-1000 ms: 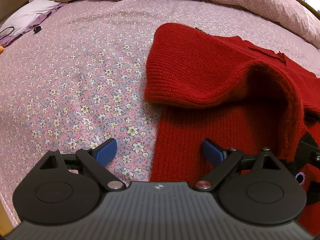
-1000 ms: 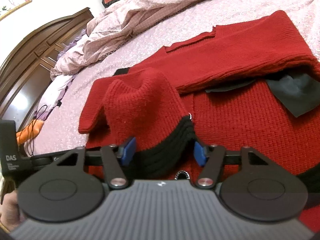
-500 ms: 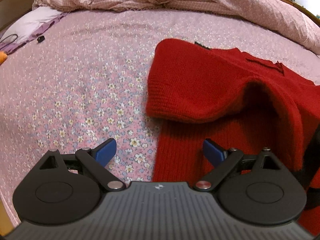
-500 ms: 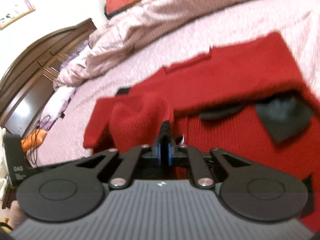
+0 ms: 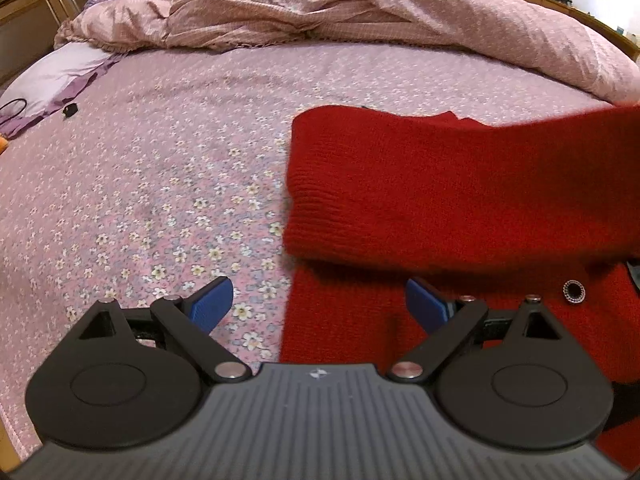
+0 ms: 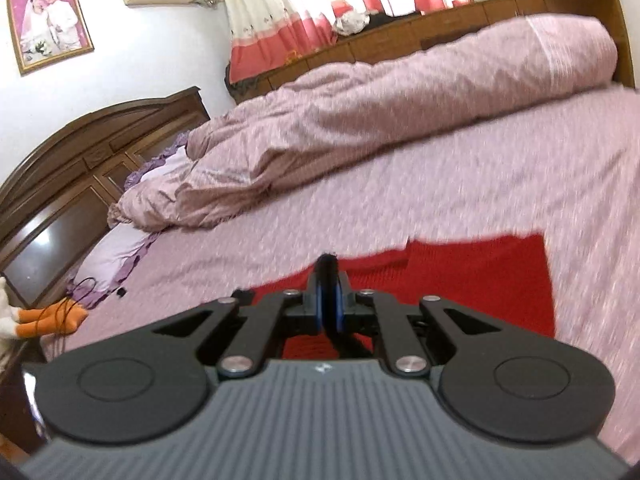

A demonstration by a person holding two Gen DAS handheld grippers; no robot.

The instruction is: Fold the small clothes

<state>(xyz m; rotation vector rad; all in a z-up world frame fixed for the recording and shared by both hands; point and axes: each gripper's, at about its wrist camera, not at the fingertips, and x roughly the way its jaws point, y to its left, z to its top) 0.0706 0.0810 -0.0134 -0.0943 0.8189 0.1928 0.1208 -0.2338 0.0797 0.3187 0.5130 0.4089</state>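
Note:
A red knitted sweater point(image 5: 460, 200) with black trim lies on the flowered bedsheet point(image 5: 160, 168). In the left wrist view its sleeve stretches out to the right, raised above the body. My left gripper point(image 5: 320, 304) is open and empty, low over the sweater's left edge. My right gripper point(image 6: 330, 300) is shut on the sweater's black cuff point(image 6: 329, 264) and holds it up, with the red sweater point(image 6: 480, 276) below it.
A bunched pink quilt point(image 5: 360, 12) lies along the far side of the bed. A lilac pillow point(image 5: 52, 80) and a black cable point(image 5: 16, 106) lie at the left. The wooden headboard point(image 6: 80, 160) stands behind. A round button point(image 5: 573, 291) shows on the sweater.
My right gripper closed on the black cuff and lifted it up and away, pulling the sleeve out to the right. My left gripper stayed open in about the same place.

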